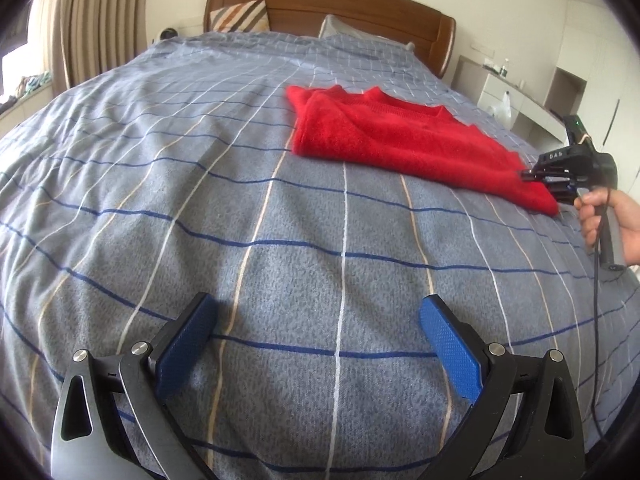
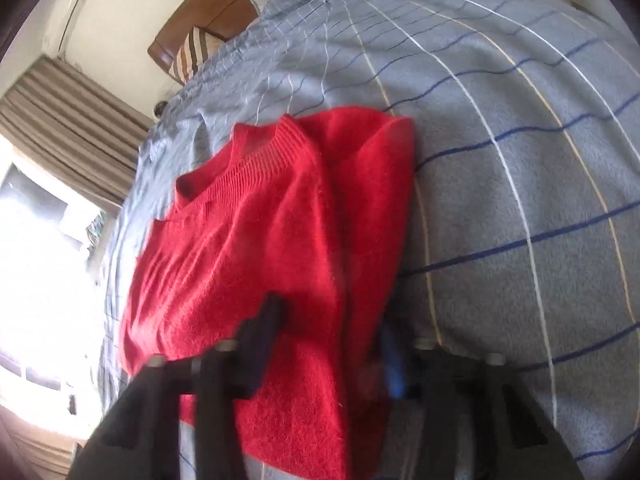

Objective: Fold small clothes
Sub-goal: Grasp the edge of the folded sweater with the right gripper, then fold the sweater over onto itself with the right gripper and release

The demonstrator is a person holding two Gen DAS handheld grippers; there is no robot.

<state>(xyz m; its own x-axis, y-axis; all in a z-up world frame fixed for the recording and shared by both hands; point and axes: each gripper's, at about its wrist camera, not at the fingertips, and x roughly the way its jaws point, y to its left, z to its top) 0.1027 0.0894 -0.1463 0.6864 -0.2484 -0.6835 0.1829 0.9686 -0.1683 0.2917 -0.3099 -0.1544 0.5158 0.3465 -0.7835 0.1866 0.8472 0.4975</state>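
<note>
Left: the left gripper [image 1: 318, 308] is hovering over the bare checked bedcover [image 1: 160, 200], its blue-padded jaws spread wide and holding nothing.

Centre: the red sweater [image 1: 400, 140] is lying partly folded on the bedcover, its sleeve side turned in and its ribbed collar facing the headboard [image 1: 320, 4]. The fuzzy knit is judged soft, light and limp. It is likely to sag and drag unless pinched through all layers at a hem corner.

Right: the right gripper [image 1: 528, 174], carried by a hand [image 1: 612, 220], is meeting the sweater's near hem. Its own blurred view shows the fingers apart over the knit, so whether they are pinching cannot be told.
</note>
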